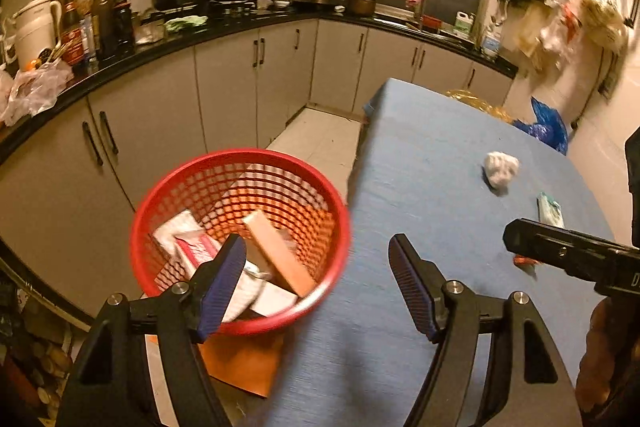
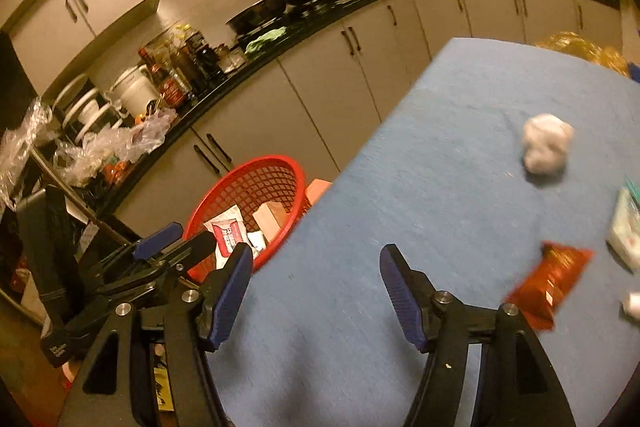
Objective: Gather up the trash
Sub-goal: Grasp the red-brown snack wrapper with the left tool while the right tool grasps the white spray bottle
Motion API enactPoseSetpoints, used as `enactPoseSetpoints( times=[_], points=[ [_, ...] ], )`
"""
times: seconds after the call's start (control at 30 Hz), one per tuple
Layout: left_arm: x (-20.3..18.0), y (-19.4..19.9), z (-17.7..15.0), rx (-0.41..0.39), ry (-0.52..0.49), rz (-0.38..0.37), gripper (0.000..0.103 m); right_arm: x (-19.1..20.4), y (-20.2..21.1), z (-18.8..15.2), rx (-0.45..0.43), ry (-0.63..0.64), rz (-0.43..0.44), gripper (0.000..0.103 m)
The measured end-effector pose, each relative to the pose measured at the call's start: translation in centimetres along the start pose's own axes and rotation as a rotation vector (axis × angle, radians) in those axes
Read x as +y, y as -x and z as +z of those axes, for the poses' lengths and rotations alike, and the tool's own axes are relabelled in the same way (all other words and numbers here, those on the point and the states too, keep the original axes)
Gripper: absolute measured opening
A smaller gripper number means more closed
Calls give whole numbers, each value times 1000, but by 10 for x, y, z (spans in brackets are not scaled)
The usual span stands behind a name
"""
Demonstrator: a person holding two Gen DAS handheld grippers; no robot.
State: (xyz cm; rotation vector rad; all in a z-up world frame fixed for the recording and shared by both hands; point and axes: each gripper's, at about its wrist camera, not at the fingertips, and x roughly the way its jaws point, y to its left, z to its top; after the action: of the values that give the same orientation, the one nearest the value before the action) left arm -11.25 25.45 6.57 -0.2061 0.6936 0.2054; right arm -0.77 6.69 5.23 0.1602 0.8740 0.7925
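While both sets of jaws are spread with nothing in them, the left gripper (image 1: 316,283) hangs over the counter's (image 1: 420,155) left edge by the red basket (image 1: 240,163), the right gripper (image 2: 316,291) over the counter, and the crumpled tissue (image 2: 546,143), red wrapper (image 2: 556,275) and white packet (image 2: 626,227) sit toward the right edge.
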Motion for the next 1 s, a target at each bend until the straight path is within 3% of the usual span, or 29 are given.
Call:
enactPoseSetpoints(
  times=[0.6, 1.0],
  points=[
    [-78, 12, -15, 25, -156, -49, 73, -58, 68, -33, -80, -122, -25, 72],
    [-132, 6, -33, 73, -257, -128, 73, -138, 150, -57, -218, -299, -124, 72]
  ],
)
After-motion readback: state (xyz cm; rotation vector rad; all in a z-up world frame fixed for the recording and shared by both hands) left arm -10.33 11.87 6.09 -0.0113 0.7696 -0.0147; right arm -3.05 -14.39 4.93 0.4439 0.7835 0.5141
